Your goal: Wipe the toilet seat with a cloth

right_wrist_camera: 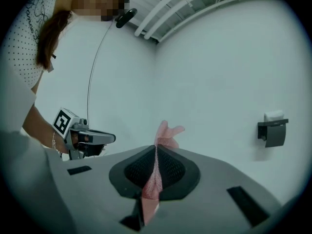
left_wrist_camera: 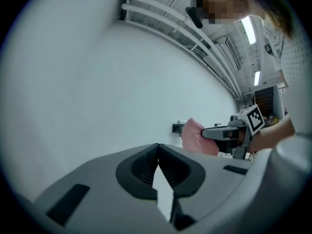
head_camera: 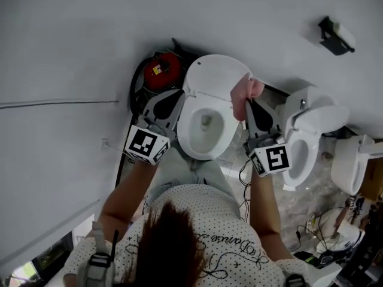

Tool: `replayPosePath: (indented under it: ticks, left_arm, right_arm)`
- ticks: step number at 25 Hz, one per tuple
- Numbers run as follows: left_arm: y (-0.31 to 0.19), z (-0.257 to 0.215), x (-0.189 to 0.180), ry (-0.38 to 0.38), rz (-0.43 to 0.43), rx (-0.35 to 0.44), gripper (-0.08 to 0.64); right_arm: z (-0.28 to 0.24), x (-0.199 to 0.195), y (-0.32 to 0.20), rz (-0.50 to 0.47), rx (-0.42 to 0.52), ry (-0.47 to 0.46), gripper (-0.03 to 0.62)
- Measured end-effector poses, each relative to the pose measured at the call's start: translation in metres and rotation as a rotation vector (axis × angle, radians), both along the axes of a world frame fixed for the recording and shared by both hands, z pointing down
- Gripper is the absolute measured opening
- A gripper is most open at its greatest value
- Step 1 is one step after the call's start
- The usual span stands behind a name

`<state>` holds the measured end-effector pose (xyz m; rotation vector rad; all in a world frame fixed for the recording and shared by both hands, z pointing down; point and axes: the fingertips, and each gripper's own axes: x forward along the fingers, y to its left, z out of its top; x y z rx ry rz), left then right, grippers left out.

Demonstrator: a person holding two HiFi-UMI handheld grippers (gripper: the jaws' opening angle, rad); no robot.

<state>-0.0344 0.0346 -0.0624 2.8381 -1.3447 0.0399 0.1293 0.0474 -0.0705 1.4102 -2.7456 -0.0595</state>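
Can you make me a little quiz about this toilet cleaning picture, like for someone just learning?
1. True or false: the left tool grips the crumpled pink cloth.
2. Where is the cloth? A by the right edge of the white toilet seat; B by its left edge; C on the floor.
3. Fill in: the round object behind the toilet is coloured ____.
Key: 1 false, the right tool grips it; 2 A; 3 red.

The head camera looks steeply down from above the person onto the toilet (head_camera: 222, 137), with the left tongs (head_camera: 178, 94) and right tongs (head_camera: 248, 103) close below. Each tongs camera rides right behind its own tongs and looks up along them at the white wall (right_wrist_camera: 219, 72). Each sees the other tongs across from it. All three show the cloth (head_camera: 242, 94) and the paper holder (head_camera: 336, 36).
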Motion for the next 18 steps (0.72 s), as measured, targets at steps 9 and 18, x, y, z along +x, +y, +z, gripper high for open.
replayPosePath:
  ticks: [9, 18]
  left_arm:
    - [0.007, -0.015, -0.005, 0.047, -0.082, -0.019, 0.005]
    - [0.016, -0.031, -0.005, 0.084, -0.106, 0.02, 0.003]
  right_arm:
    - [-0.033, 0.015, 0.008, 0.025, 0.033, -0.044, 0.02]
    - [-0.045, 0.021, 0.022, 0.055, 0.054, -0.054, 0.021]
